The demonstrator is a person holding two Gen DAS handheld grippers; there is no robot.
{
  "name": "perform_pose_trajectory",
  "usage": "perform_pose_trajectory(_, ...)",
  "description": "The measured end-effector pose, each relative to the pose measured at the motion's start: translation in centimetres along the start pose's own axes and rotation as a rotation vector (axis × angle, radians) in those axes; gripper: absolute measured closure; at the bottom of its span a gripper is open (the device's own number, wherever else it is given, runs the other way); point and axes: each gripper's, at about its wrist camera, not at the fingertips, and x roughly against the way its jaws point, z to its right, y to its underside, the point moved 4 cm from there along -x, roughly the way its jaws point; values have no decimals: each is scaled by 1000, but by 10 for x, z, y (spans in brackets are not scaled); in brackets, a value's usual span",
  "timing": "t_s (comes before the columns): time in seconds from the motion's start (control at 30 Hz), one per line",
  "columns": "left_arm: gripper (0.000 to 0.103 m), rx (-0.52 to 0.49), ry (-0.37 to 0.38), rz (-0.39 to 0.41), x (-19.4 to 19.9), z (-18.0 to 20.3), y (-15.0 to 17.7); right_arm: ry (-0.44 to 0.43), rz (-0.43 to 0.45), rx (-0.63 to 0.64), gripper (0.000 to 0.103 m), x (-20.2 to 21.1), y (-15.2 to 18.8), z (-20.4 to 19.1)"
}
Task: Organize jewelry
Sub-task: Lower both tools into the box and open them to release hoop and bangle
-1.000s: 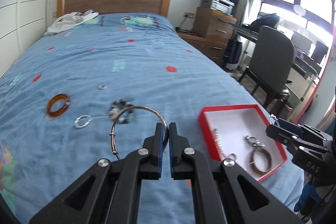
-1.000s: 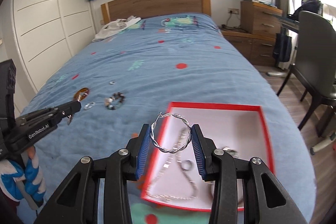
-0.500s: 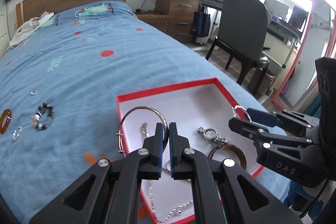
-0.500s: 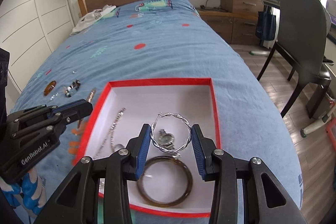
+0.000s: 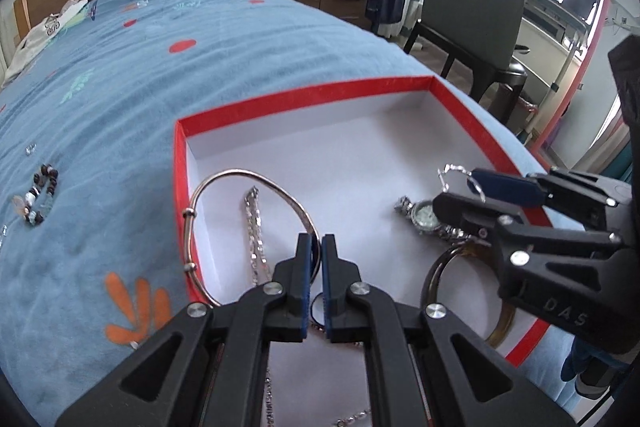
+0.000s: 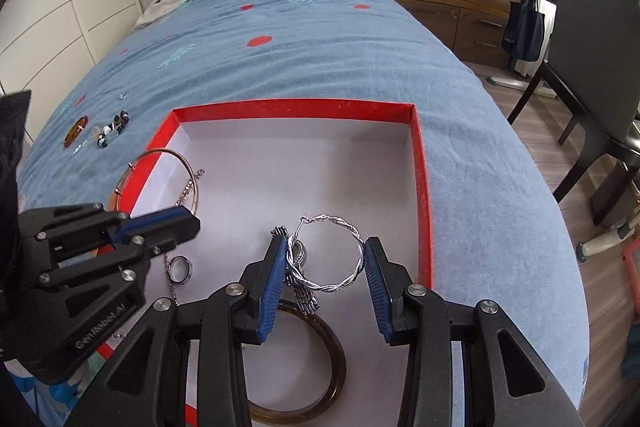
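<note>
A blue bedspread (image 6: 320, 67) carries one red-rimmed box (image 6: 422, 187). Step in hand: depositing. The left gripper (image 5: 316, 251), pressed nearly together, pinches one thin bangle (image 5: 224, 174) over the box's left wall. The right gripper (image 6: 325, 259), partly spread, grips one twisted hoop earring (image 6: 340, 283) above the box floor. Next move, as judged: lower and spread both. Inside lie one watch (image 5: 424, 217), one brown bangle (image 6: 332, 379), one ring (image 6: 181, 269) and at least one chain (image 5: 254, 227); outside, one bead bracelet (image 5: 40, 199) and one amber ring (image 6: 75, 135).

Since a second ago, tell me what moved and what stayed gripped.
Both grippers travelled from the bedspread to over the red box. The left gripper stays shut on the thin bangle; the right gripper still clamps the twisted hoop earring. Nothing released; the loose pieces on the bed stayed put.
</note>
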Motion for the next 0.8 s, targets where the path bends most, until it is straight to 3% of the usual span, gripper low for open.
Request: perform_pose_trajectory(0.8,97,18,4,2,-4,4,4,8,-4,52,63,-1,3,-6)
